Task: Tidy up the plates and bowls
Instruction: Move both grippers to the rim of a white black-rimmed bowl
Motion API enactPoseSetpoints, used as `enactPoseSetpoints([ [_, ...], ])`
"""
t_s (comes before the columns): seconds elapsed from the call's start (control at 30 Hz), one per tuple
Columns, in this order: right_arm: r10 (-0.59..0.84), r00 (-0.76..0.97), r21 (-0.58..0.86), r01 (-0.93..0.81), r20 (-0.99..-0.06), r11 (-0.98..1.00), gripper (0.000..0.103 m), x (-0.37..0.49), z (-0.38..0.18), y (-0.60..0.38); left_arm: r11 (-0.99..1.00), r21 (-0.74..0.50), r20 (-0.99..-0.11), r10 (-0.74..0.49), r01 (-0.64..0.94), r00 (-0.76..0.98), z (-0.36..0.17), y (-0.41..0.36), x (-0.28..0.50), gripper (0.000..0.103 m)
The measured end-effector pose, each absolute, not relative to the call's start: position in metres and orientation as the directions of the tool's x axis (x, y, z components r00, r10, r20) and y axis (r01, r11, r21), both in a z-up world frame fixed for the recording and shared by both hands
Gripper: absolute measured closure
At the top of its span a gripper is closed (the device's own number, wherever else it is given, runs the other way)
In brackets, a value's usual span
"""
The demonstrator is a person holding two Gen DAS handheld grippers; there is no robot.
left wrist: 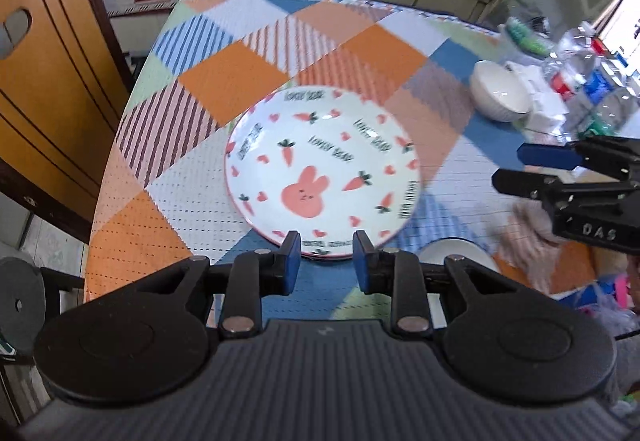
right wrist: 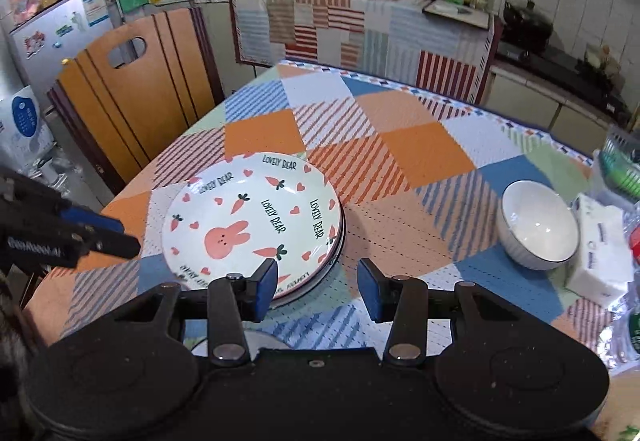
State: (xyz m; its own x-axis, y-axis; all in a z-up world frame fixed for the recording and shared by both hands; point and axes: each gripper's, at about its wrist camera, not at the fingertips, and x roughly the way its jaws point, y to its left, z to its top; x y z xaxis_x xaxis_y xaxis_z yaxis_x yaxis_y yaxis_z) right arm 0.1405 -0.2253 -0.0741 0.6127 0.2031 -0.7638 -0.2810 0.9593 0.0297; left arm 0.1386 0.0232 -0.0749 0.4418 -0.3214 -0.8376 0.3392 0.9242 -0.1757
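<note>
A white plate with a pink rabbit and carrots (left wrist: 320,169) lies flat on the checked tablecloth, and in the right wrist view this plate (right wrist: 256,217) tops a short stack. My left gripper (left wrist: 326,261) hovers over its near rim, pads a little apart with nothing pinched. My right gripper (right wrist: 318,285) is open and empty, just right of the stack's near edge. Each gripper shows in the other's view: right gripper (left wrist: 508,169), left gripper (right wrist: 120,237). A white bowl (right wrist: 538,225) stands upright at the right, the same bowl (left wrist: 500,93) appearing in the left wrist view.
Another white dish (left wrist: 456,253) peeks out close to me, partly hidden. A tissue pack (right wrist: 600,249), water bottles (left wrist: 580,81) and a green basket (right wrist: 624,165) crowd the table's right side. A wooden chair (right wrist: 140,101) stands at the left edge.
</note>
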Motion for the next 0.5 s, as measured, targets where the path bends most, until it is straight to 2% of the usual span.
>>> enactPoseSetpoints([
  [0.13,0.22,0.624,0.019,-0.312,-0.749,0.95,0.054,0.117,-0.057,-0.23,0.919,-0.14,-0.833,-0.31,0.368,0.458,-0.052,0.014,0.123,0.073],
  [0.23,0.237,0.621,0.008,-0.349,-0.747,0.937,0.054,0.1,-0.046,-0.233,0.911,-0.111,-0.827,-0.306,0.397,0.472,-0.036,0.008,0.111,0.069],
  [0.3,0.245,0.617,0.004,-0.365,-0.748,0.931,0.054,0.09,-0.039,-0.236,0.9,-0.099,-0.815,-0.318,0.424,0.484,-0.026,0.005,0.103,0.062],
  [0.37,0.253,0.61,0.008,-0.375,-0.751,0.927,0.054,0.082,-0.032,-0.24,0.896,-0.081,-0.811,-0.314,0.436,0.493,-0.016,0.002,0.096,0.062],
  [0.5,0.261,0.603,0.01,-0.386,-0.754,0.922,0.049,0.068,-0.02,-0.25,0.892,-0.049,-0.812,-0.297,0.449,0.503,-0.002,-0.004,0.081,0.057],
])
